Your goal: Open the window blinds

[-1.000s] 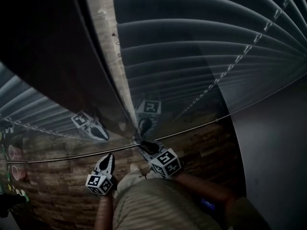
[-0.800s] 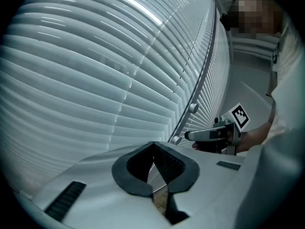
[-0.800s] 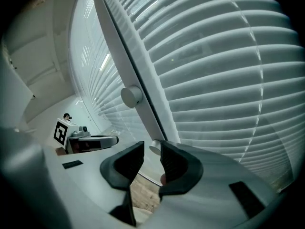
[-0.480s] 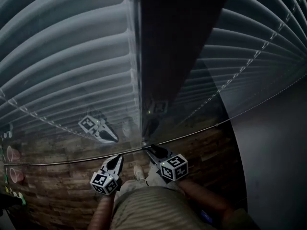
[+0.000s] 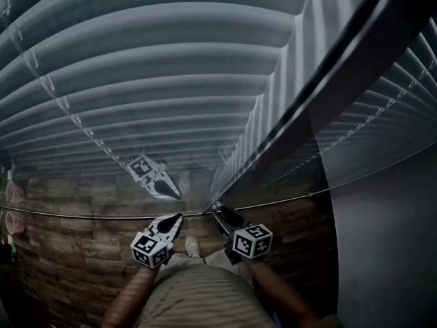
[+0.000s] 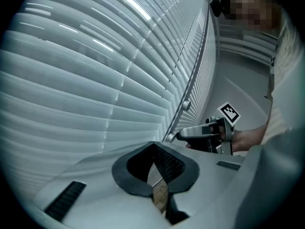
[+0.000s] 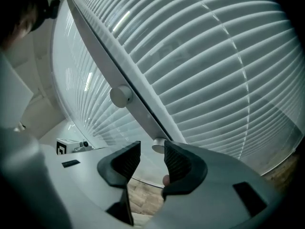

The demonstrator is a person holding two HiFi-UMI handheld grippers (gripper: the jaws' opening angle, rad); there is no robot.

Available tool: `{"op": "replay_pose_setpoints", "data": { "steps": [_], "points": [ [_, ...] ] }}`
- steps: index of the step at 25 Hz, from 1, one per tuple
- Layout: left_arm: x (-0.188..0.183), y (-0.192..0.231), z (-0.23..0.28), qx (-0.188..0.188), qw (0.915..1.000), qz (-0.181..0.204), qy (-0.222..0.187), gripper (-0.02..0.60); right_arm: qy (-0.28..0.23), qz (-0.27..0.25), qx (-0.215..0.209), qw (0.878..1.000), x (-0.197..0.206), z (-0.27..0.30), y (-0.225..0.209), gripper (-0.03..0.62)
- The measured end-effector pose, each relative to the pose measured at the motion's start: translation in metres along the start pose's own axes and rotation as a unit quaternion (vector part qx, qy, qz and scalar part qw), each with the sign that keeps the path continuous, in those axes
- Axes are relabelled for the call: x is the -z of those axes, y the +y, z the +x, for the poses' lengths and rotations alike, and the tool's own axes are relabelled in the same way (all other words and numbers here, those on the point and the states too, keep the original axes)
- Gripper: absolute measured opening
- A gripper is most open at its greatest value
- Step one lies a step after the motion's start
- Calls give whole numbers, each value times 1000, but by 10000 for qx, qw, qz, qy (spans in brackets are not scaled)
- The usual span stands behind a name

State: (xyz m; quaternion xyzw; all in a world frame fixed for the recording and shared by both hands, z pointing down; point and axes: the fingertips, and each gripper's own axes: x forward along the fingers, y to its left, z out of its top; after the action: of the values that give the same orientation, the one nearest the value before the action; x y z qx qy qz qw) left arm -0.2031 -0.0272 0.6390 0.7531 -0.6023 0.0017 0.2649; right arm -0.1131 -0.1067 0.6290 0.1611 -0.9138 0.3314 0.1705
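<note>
**Two grippers at the foot of shut blinds**

Two hand-held grippers point at the bottom of a tall window. The blinds [image 5: 171, 67] fill the upper part of the head view. Their pale slats overlap, and nothing can be seen through them. They hang in two panels, one on each side of a slanting bar [image 7: 147, 113], and reach down close to the wooden floor [image 5: 75, 251].

The left gripper [image 5: 176, 218] sits low at centre, just left of the bar's foot and apart from the blinds. Its fingers [image 6: 167, 163] are clenched with the tips meeting and nothing gripped. Only a sliver of floor shows behind them. Its reflection [image 5: 153, 176] shows above it, over the slats.

The right gripper [image 5: 218, 212] is just beside the left one, with its nose at the foot of the bar. Its fingers [image 7: 178, 163] have just been opening and now stand apart, released. A small round knob [image 7: 158, 146] at the bar's lower end lies at the gap between the fingertips, and neither pad presses on it. An upper knob [image 7: 120, 95] sits higher on the same bar.

Bare forearms [image 5: 130, 296] run up from the bottom edge of the head view to both grippers.
</note>
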Motion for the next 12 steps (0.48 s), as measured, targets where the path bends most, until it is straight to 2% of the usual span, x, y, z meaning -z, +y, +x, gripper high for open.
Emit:
{"op": "replay_pose_setpoints", "data": {
  "steps": [3,6,8,10,12],
  "points": [
    [7,-10,-1,-30,10000,-69,-9,14,92,-46,-51,9999,6,-5,-3,141],
    [15,-8,-2,-1,10000,36,48,14,3,73,-63,10000,7,-2,-4,140],
    [32,-4,-8,-15,9998,-23,218,14,54,222,24,9997,25,-1,-4,140],
    [66,0,-9,-66,9992,-167,347,14,208,240,140,9994,61,0,-15,141],
    [67,9,3,-104,9995,-145,275,14,227,84,184,9995,61,9,-27,140]
  ]
}}
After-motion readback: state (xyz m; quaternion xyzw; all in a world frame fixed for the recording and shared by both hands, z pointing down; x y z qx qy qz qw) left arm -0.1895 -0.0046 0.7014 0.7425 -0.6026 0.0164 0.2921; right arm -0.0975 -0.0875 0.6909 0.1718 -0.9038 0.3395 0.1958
